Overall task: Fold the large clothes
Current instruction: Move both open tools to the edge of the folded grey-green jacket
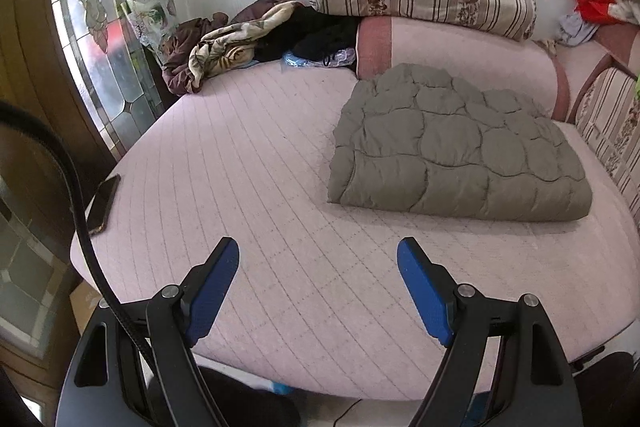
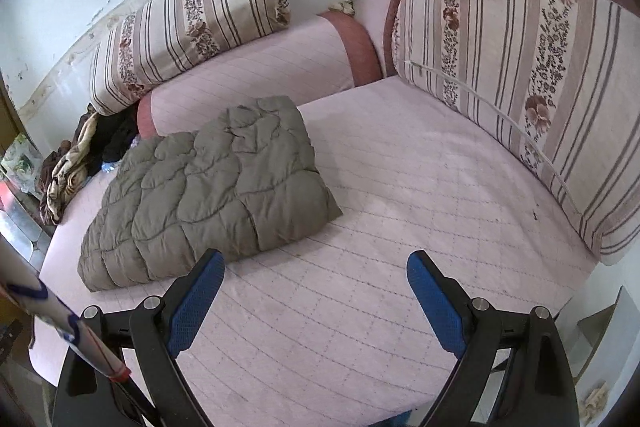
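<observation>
My left gripper (image 1: pixel 318 251) & right gripper (image 2: pixel 316 265) both spread apart, holding nothing; folded grey quilted jacket (image 1: pixel 452 143) lies ahead on the bed (image 1: pixel 248 155), betw. them.

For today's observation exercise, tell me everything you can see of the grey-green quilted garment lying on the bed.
The quilted garment is olive-grey, puffy, padded-looking, stitched into rounded scale-like panels. It lies folded into a thick, roughly rectangular bundle, flat on the pink quilted bed cover, its far edge near the pink bolster. Neither the left gripper nor the right gripper touches it; both are open.
</observation>
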The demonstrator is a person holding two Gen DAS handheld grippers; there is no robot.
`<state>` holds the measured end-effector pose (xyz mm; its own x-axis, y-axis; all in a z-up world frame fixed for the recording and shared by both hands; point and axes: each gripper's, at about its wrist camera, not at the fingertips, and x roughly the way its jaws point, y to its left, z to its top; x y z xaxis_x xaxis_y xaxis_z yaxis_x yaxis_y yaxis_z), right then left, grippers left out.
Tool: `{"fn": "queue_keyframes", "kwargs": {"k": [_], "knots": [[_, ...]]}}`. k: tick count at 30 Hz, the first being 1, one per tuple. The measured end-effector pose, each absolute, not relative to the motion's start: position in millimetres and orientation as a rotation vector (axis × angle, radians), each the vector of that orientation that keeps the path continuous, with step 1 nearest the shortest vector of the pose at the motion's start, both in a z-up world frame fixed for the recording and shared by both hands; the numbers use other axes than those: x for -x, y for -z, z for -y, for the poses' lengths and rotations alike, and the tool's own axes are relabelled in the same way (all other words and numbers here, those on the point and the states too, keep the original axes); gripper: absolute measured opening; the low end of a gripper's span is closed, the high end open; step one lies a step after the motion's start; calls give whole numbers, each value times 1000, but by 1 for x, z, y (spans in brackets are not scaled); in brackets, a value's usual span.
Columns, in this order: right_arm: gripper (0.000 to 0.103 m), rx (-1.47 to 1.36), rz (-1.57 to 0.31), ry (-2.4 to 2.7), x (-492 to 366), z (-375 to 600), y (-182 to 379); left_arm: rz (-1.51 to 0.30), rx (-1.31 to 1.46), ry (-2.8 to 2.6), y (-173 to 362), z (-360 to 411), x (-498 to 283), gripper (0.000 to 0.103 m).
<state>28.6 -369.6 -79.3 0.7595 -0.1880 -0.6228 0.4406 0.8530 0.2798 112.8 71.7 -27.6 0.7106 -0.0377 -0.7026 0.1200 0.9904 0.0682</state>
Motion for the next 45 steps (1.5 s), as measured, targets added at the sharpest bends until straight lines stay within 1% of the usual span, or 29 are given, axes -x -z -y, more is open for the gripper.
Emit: {"fn": "queue_keyframes", "kwargs": {"k": [7, 15, 22, 25, 30, 36, 45], "knots": [[95, -416, -676, 417, -87, 388, 109, -832, -133, 44, 57, -66, -187, 81], [96, -473, -703, 462, -169, 428, 128, -909, 3, 59, 89, -69, -291, 81], [96, -571, -667, 443, -221, 451, 154, -966, 24, 25, 121, -69, -353, 81], [96, -583, -699, 426, -239, 460, 163, -971, 10, -9, 131, -68, -369, 81], [97, -533, -698, 384, -257, 464, 158, -966, -16, -40, 135, -59, -383, 81], [99, -532, -725, 359, -271, 470, 168, -906, -115, -83, 134, -45, -381, 81], [102, -546, -751, 325, -282, 474, 177, -895, -104, -79, 134, -48, -385, 81]]}}
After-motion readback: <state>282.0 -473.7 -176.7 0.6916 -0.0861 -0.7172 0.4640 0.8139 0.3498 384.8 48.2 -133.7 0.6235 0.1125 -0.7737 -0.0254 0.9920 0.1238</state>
